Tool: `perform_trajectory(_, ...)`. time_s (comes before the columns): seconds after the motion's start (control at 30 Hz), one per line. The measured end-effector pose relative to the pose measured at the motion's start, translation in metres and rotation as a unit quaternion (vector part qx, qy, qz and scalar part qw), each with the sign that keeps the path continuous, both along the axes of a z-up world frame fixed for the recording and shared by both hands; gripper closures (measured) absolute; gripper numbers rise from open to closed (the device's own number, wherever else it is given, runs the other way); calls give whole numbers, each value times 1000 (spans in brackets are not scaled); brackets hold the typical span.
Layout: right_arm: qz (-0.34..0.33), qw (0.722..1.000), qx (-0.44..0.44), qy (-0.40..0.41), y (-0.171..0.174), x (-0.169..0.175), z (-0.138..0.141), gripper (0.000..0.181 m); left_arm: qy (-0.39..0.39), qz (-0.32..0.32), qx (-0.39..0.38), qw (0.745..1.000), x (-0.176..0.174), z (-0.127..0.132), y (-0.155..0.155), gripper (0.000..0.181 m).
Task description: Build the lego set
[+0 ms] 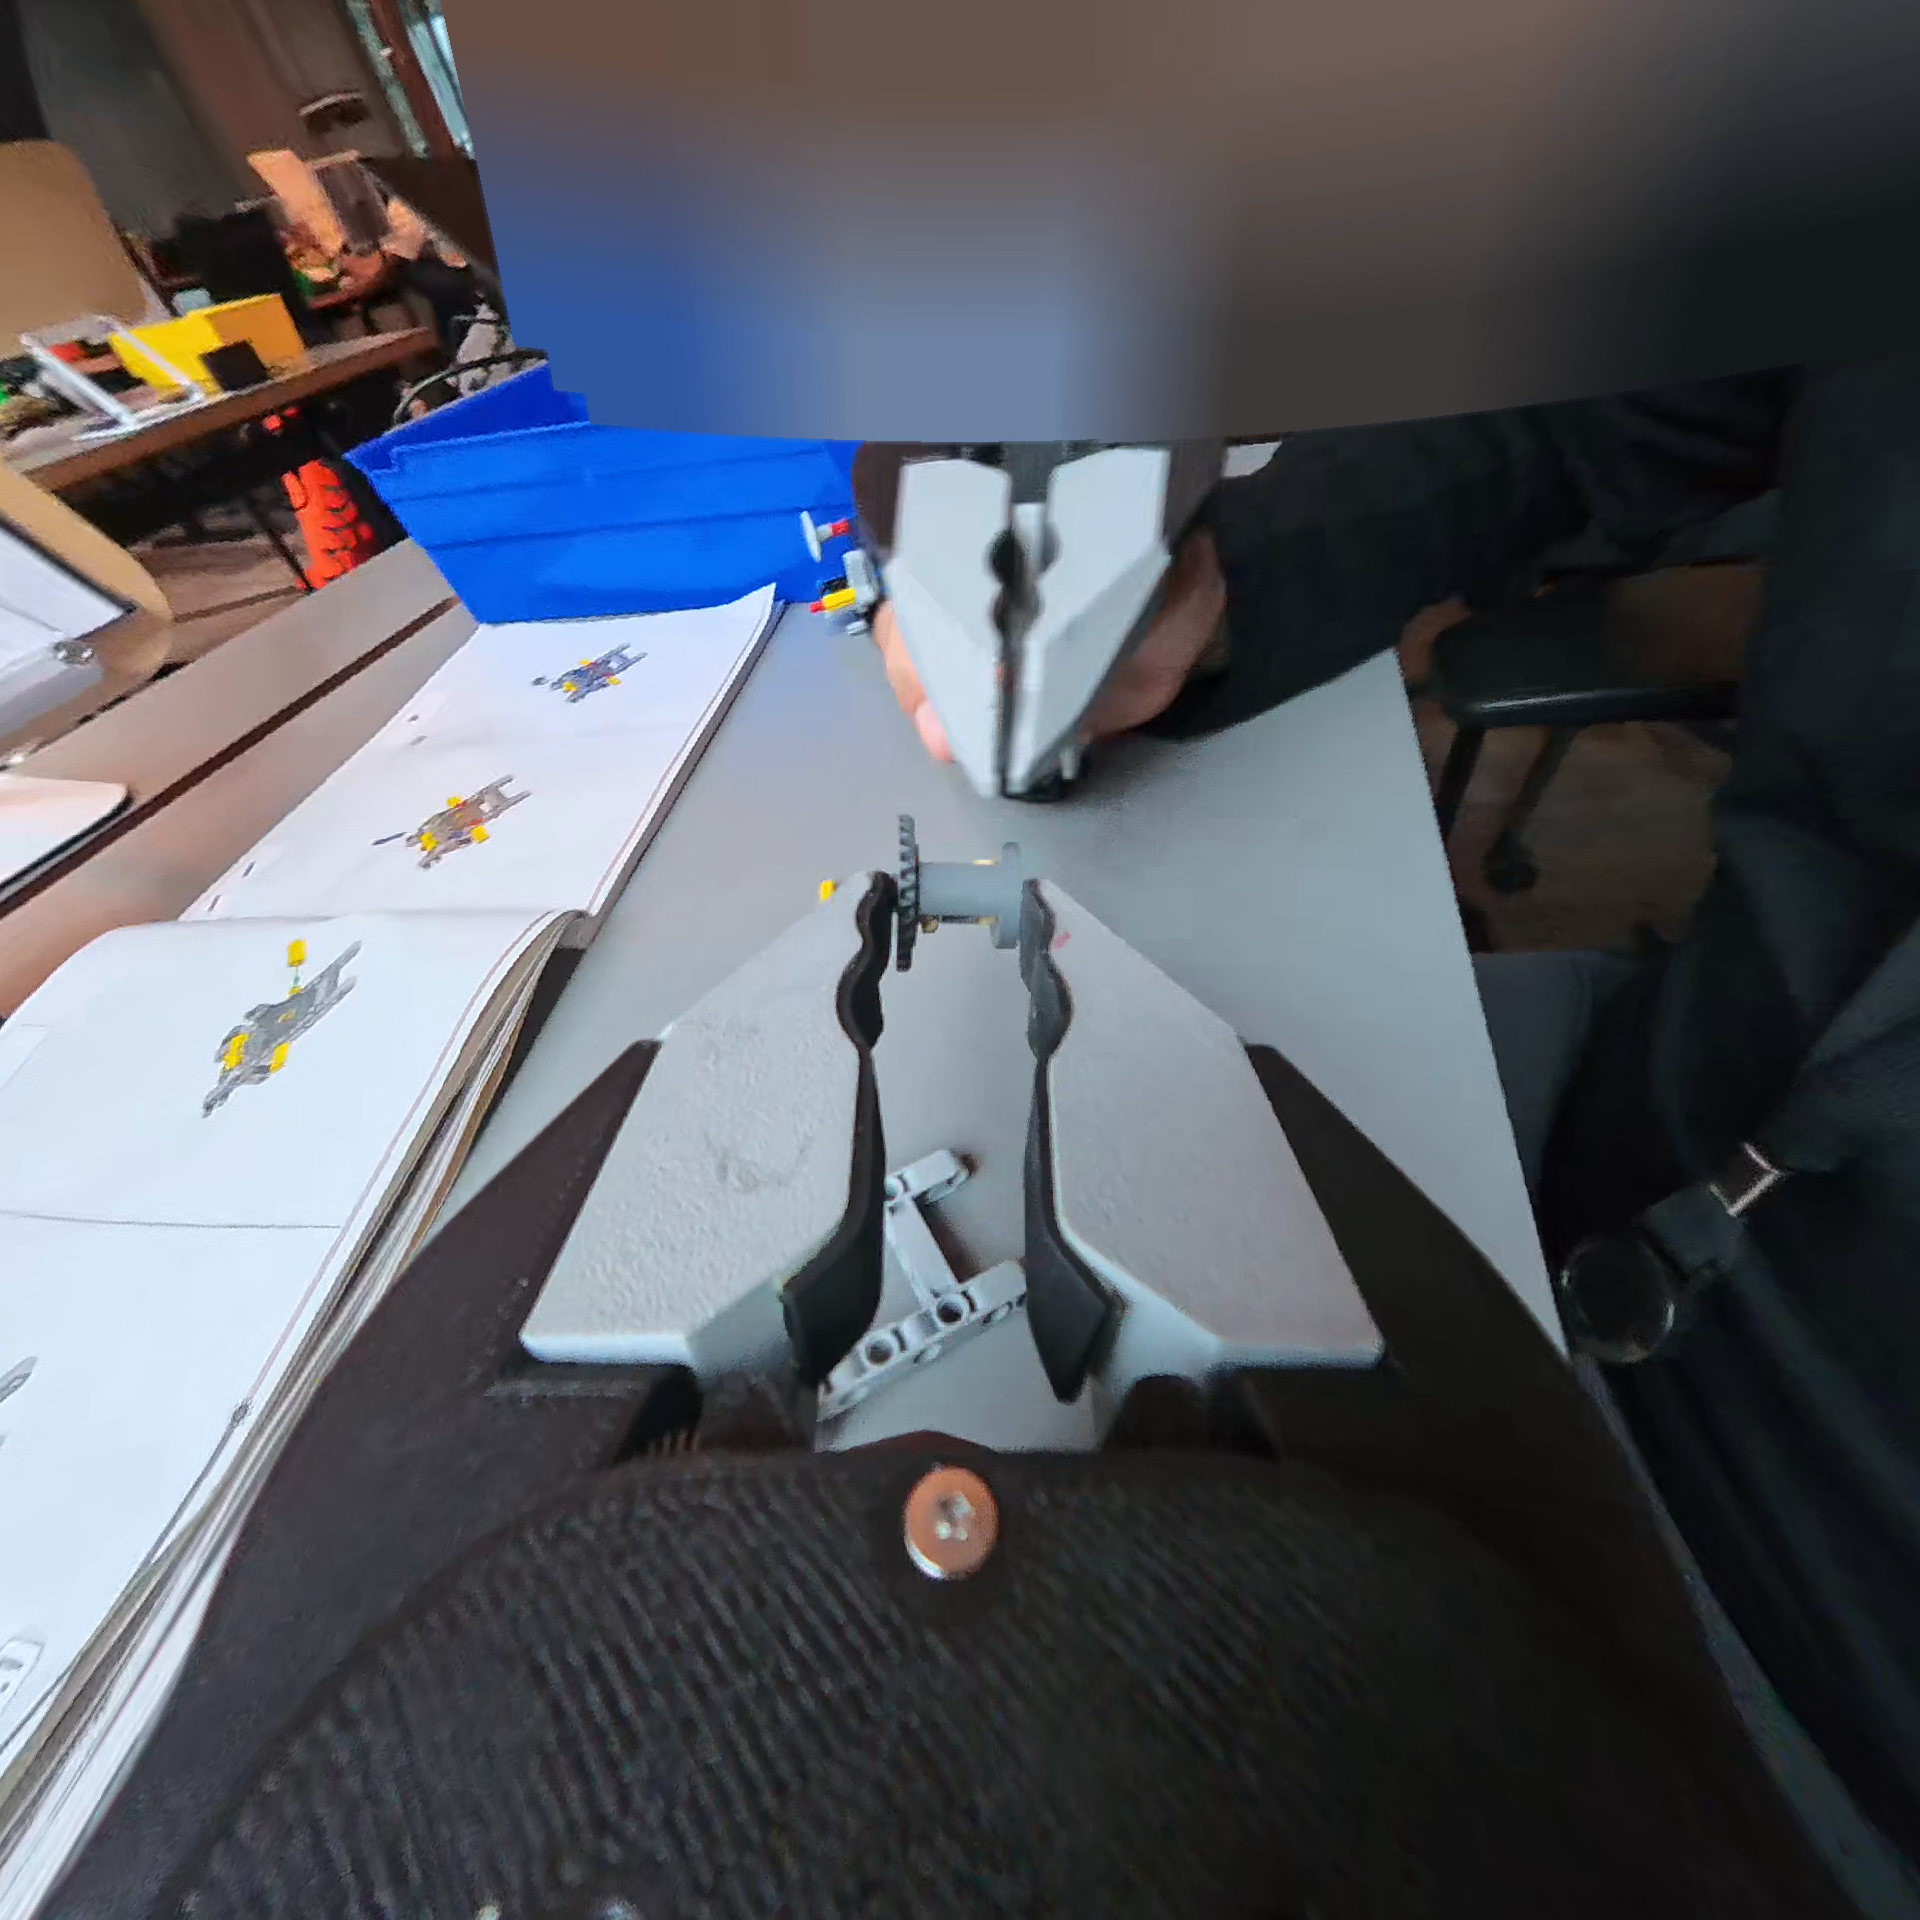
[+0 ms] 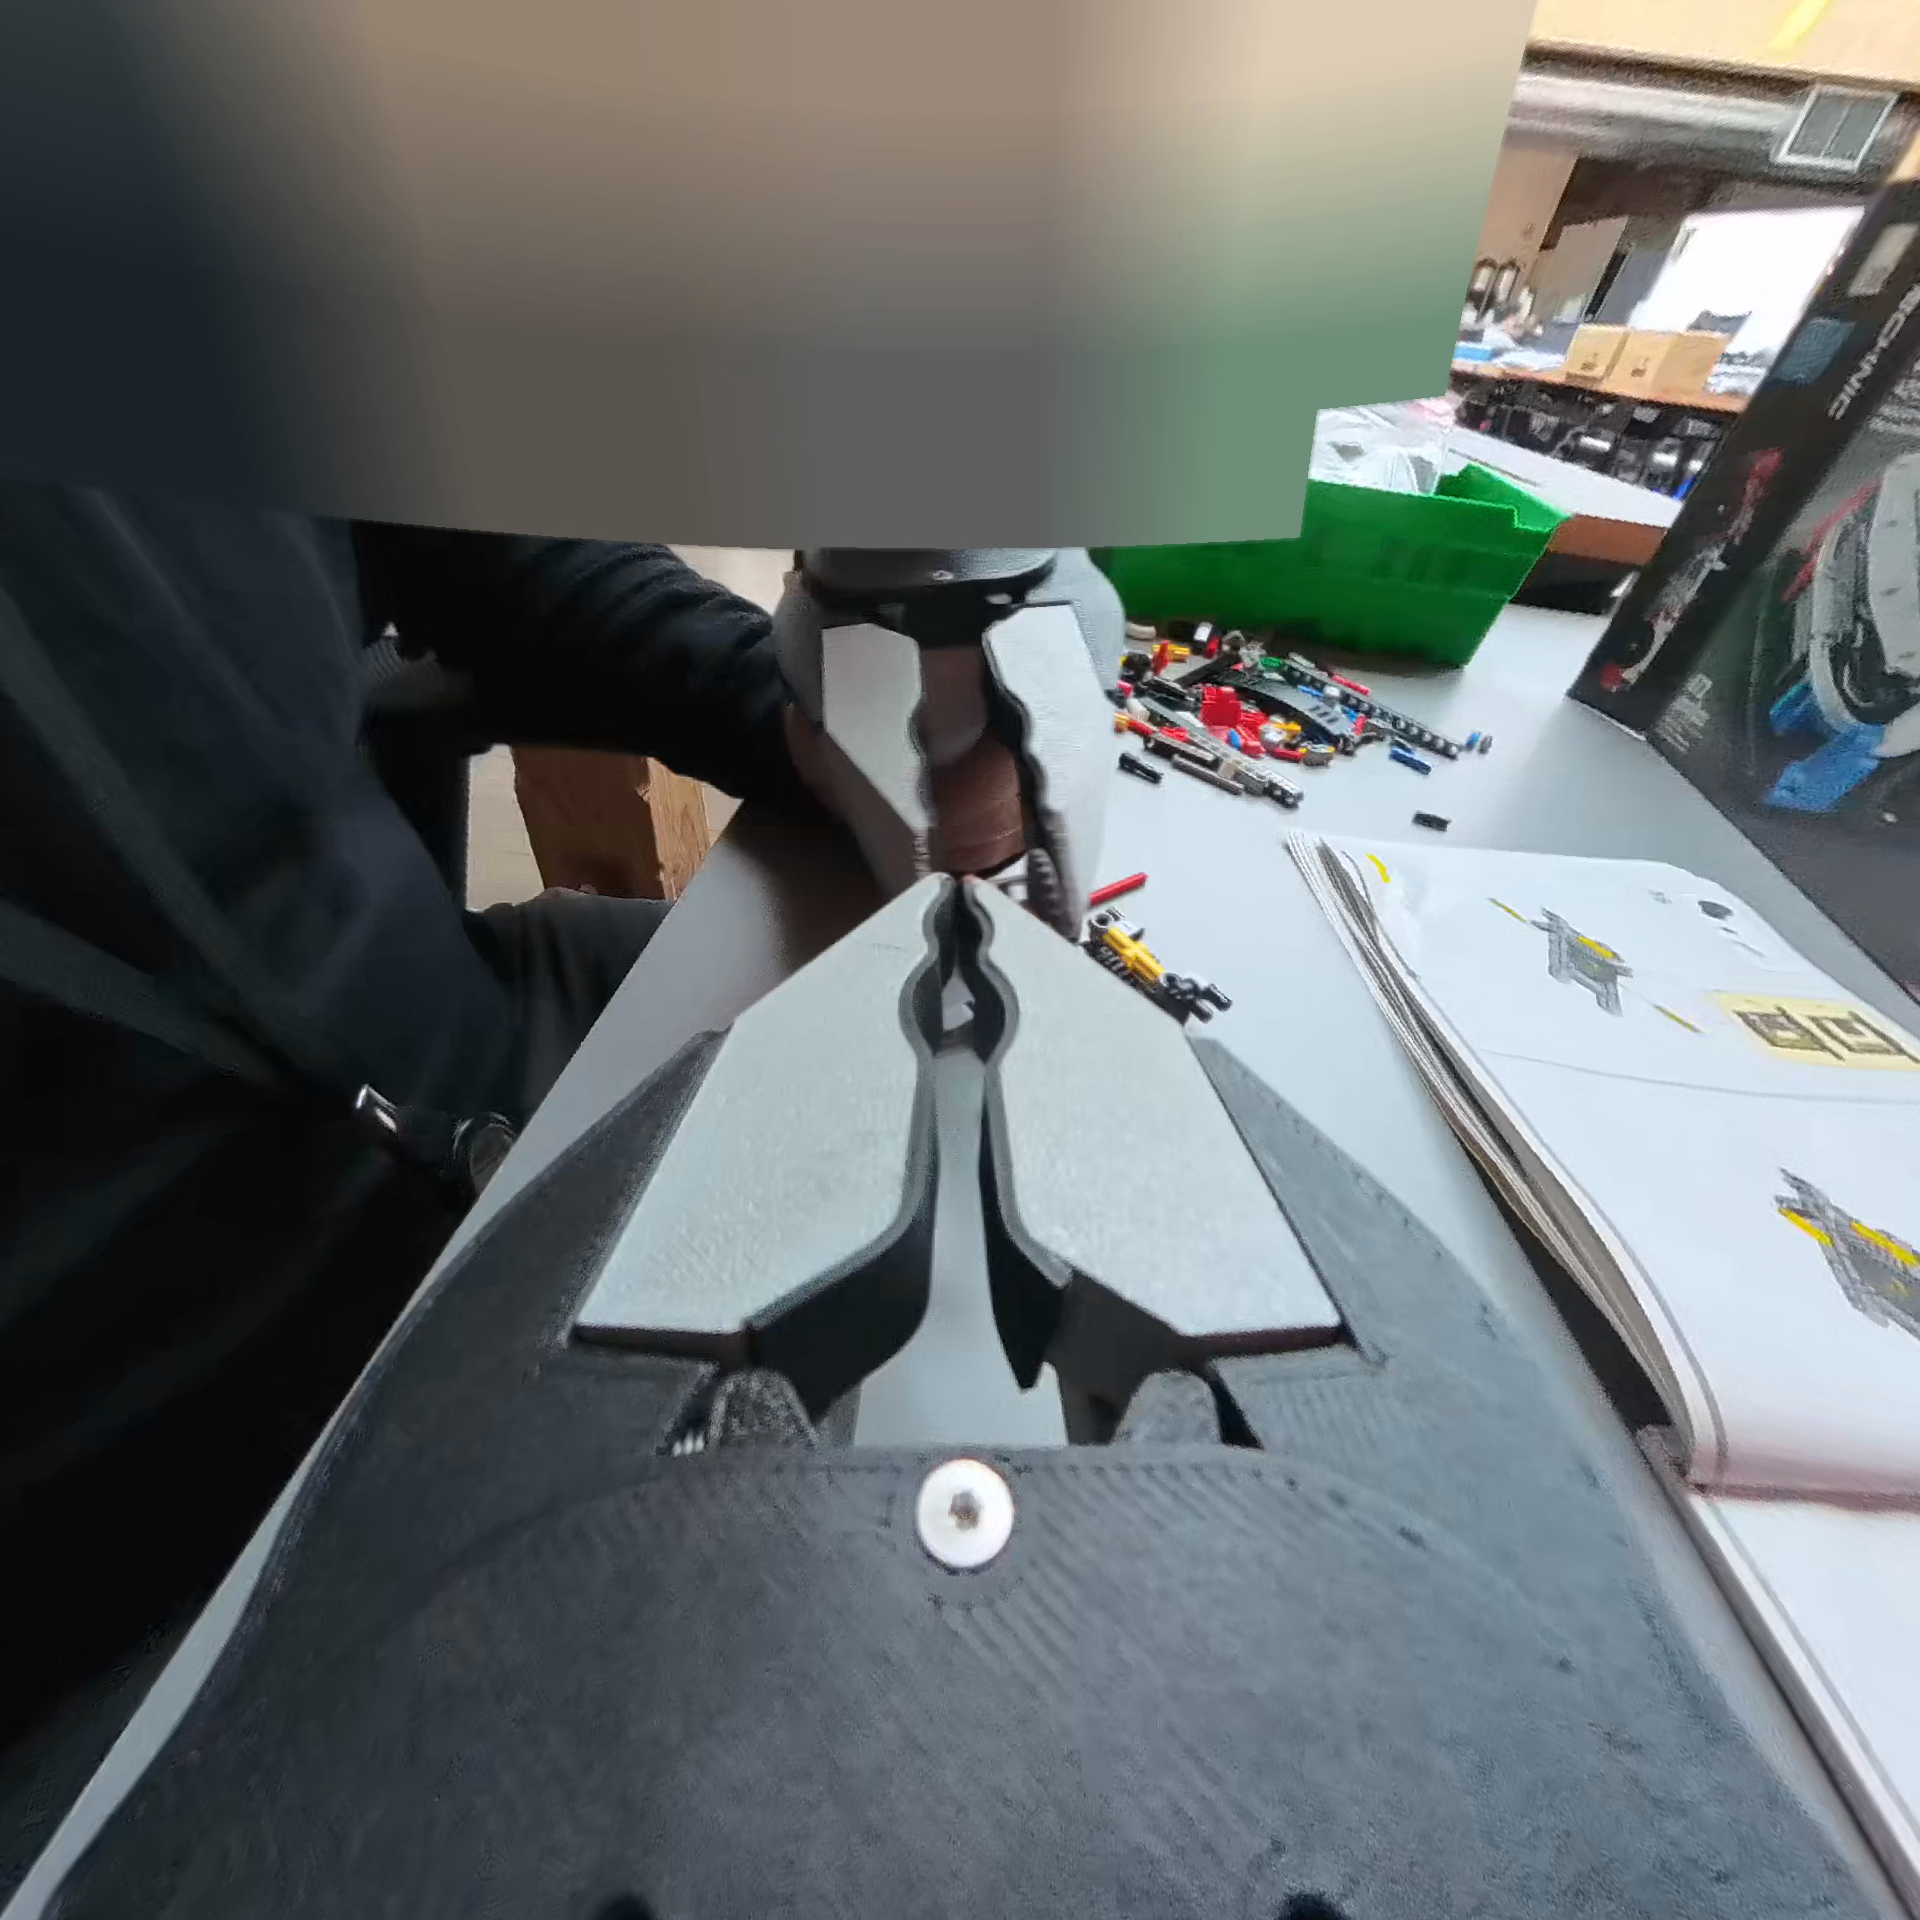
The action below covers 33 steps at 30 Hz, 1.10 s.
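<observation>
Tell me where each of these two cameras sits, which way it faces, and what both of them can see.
Left wrist view: on the left gripper, facing the person across the table; its fingers clamp a grey gear piece.
Right wrist view: on the right gripper, fingertips together, facing the loose parts and green bin.
Shared: instruction booklet, table, each other's gripper.

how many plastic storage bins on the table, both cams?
2. A blue bin sits at the far end of the open instruction booklet in the left wrist view. A green bin sits behind the loose-parts pile in the right wrist view. Blurred patches may hide others.
</observation>
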State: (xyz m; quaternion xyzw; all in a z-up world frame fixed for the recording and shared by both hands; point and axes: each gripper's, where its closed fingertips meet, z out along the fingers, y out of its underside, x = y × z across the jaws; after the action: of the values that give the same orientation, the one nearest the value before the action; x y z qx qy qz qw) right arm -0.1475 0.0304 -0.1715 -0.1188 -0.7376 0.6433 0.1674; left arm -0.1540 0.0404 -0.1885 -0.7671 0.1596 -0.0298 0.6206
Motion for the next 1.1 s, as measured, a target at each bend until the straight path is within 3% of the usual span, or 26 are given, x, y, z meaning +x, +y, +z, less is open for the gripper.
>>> perform_trajectory(0.13, -41, 997, 54, 35, 4, -8, -10, 174, 16, 6, 8, 1000, 0, 1, 1, 160)
perform_trajectory(0.23, -42, 994, 70, 71, 0, -2, -8, 153, 15, 14, 5, 1000, -2, 0, 2, 160)
perform_trajectory(0.53, -92, 983, 127, 91, -1, -13, -19, 163, 8, 28, -6, 1000, -7, -3, 5, 160)
perform_trajectory(0.7, -127, 978, 133, 100, -3, -19, -19, 157, -5, 45, -14, 999, -12, -4, 5, 160)
perform_trajectory(0.9, -82, 990, 112, 41, -7, -13, -27, 163, -10, 25, -27, 999, -6, -7, 5, 160)
perform_trajectory(1.1, -89, 985, 114, 91, 3, -12, -16, 167, 0, 34, 13, 999, -10, 3, 2, 160)
